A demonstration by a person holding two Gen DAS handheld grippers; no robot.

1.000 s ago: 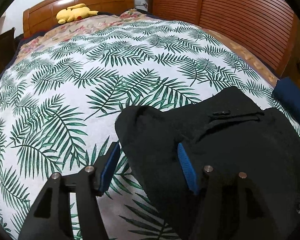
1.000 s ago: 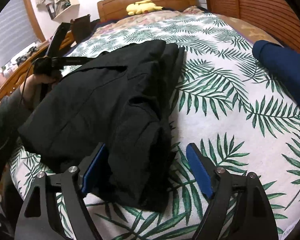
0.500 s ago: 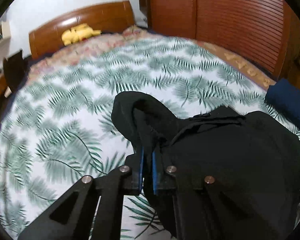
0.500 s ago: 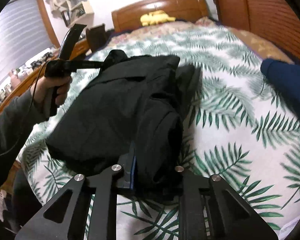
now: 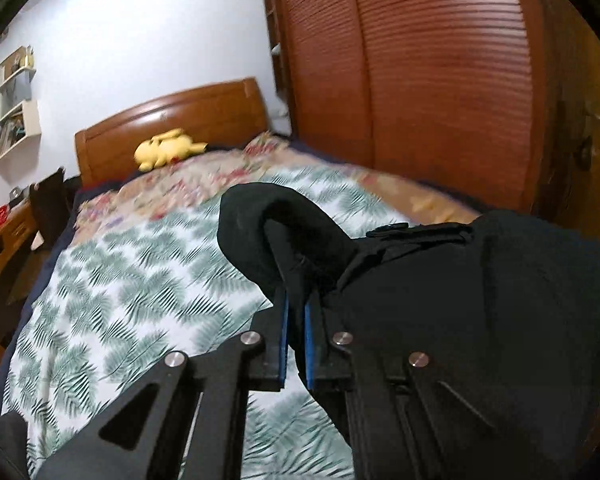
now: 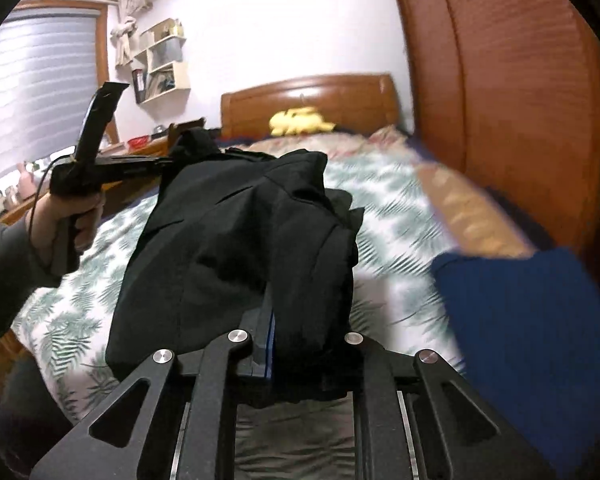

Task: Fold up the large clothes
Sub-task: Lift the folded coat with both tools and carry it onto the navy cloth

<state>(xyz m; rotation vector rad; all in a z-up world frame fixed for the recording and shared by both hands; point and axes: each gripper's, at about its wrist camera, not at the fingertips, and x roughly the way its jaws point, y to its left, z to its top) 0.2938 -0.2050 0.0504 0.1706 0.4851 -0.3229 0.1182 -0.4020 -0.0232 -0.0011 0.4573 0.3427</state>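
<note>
You're mid-lift: left gripper (image 5: 296,336) is clamped on a bunched corner of the black jacket (image 6: 236,240), right gripper (image 6: 300,344) pinching its near edge. The jacket hangs between both claws, above the leaf-print bedspread (image 5: 140,280). Next, I'd carry it level and lay it down flat without losing either pinch.

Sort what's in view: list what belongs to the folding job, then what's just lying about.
Part of the job:
black garment
left gripper, shut on it
right gripper, shut on it
bed, the folding surface

Lying about:
yellow plush toy
blue cloth
wall shelf
</note>
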